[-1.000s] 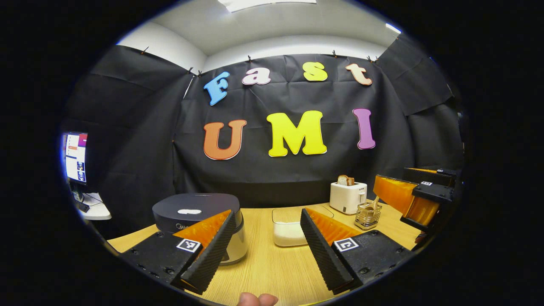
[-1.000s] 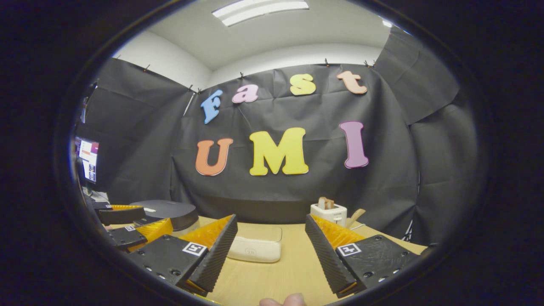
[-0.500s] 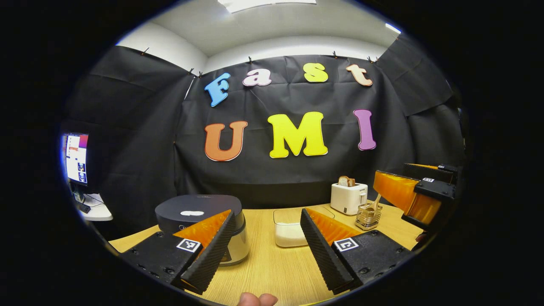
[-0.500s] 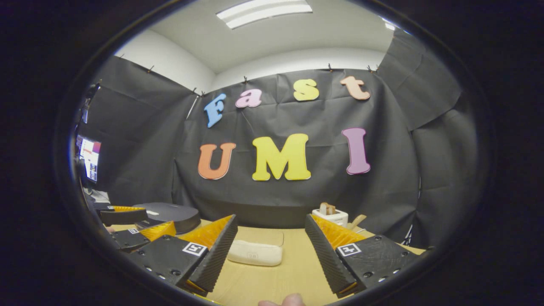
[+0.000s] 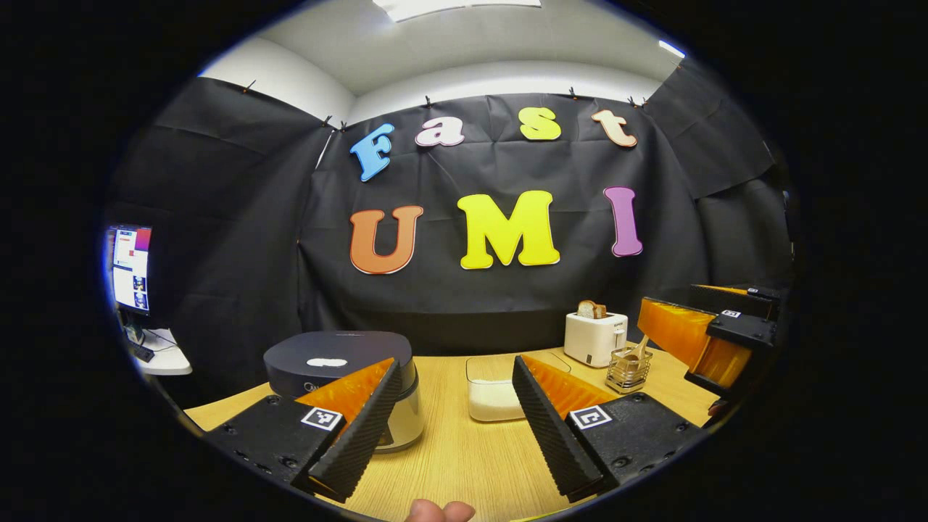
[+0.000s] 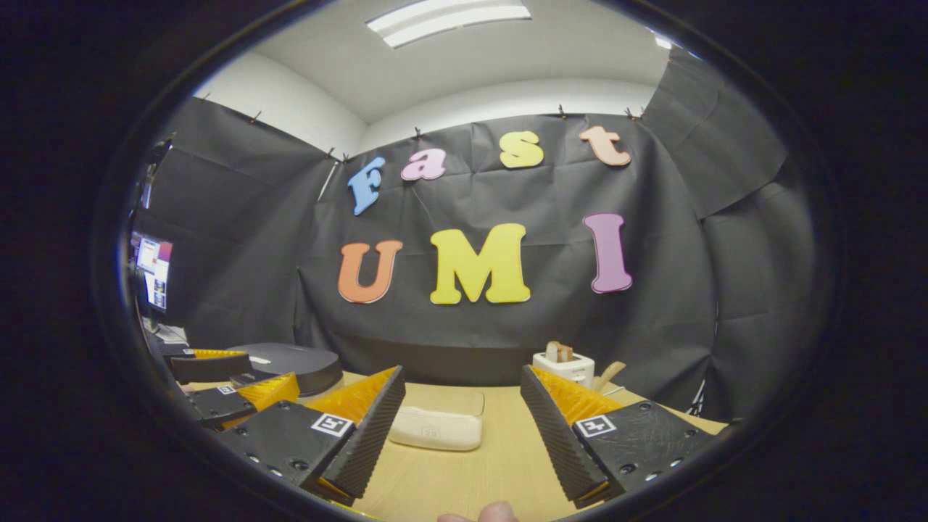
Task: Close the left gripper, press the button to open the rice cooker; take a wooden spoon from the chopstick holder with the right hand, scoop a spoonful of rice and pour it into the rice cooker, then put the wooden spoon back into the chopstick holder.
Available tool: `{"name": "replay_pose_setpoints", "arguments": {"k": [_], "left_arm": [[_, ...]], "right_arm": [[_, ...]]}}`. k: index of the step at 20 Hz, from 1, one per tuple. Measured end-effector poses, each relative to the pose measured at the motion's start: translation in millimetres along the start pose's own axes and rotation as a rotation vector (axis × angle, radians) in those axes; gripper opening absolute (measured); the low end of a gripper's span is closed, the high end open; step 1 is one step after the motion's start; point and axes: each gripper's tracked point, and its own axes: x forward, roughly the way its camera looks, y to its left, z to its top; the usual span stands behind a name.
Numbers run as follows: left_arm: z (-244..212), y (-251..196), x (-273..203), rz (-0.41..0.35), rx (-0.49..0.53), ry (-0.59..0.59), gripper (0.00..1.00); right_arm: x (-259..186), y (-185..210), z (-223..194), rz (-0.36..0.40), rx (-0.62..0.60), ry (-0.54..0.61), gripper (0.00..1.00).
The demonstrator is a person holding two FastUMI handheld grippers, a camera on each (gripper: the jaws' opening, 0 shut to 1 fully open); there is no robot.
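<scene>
Rice cooker (image 5: 341, 377) sits at the left of the bench (image 5: 464, 449), lid down, dark top unpressed, just beyond the left finger in the left gripper view. Almost nothing has shifted over the last second: both views drifted a touch and settled back, so I read this as the hold before the first step. My left gripper (image 5: 453, 424) has its jaws released, spread wide with nothing between them; they must clench before I can press the button. My right gripper (image 6: 460, 428) is likewise spread and empty, and I also see it at the right edge of the left gripper view. The chopstick holder (image 5: 628, 368) stands beside the toaster (image 5: 594, 337), wooden spoon (image 5: 638, 349) inside it. The rice container (image 5: 496, 395) waits mid-bench, between my left fingers
</scene>
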Motion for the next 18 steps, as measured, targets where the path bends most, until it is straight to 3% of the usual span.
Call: {"name": "replay_pose_setpoints", "arguments": {"k": [5, 9, 18], "left_arm": [[-7, 7, 4, 0.06, 0.016, 0.018, 0.98], [-11, 6, 8, 0.047, -0.004, 0.024, 0.98], [15, 77, 14, 0.202, 0.007, 0.059, 0.99]], "right_arm": [[0, -5, -13, 0.021, -0.027, 0.025, 0.95], [7, -15, -18, 0.031, 0.006, 0.032, 0.96], [11, -37, -29, 0.069, 0.064, 0.026, 0.94]]}}
